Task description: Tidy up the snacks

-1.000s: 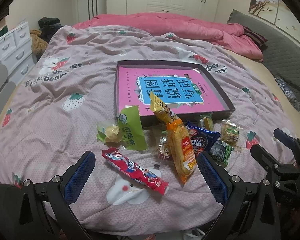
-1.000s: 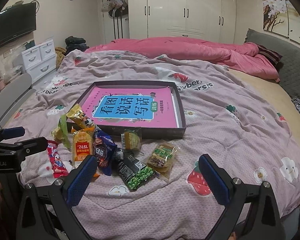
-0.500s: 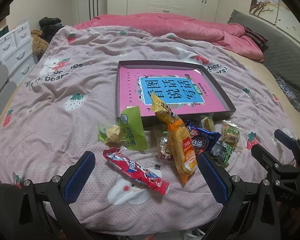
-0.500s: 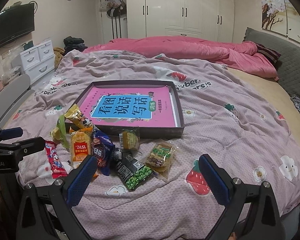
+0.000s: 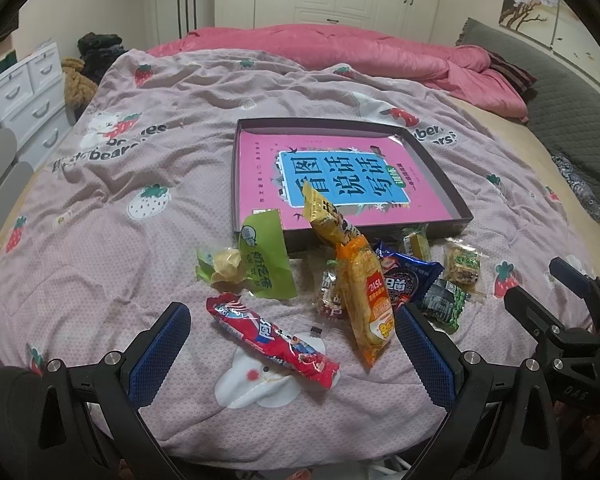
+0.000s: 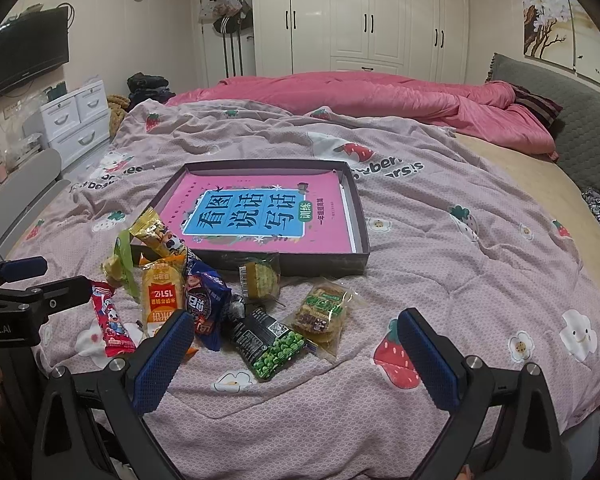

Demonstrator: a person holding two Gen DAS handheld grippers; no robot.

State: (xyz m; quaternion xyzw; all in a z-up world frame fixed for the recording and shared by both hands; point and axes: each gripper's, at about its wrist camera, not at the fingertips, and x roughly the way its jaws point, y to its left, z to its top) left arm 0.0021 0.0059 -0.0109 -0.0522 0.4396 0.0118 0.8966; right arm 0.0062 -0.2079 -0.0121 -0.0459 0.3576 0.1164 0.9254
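Observation:
Several snack packets lie on the bed before a shallow dark box with a pink book inside. A red packet lies nearest my left gripper, which is open and empty. An orange packet, a green packet, a blue packet, a green-pea packet and a cracker packet lie close together. My right gripper is open and empty, just short of the pea packet.
The bed has a pink strawberry-print cover and a rumpled pink duvet at the far end. White drawers stand at the left, wardrobes behind. The left gripper's body shows in the right wrist view.
Both grippers have shifted slightly; the view of the snacks and box barely changes. Nothing was picked up or moved.

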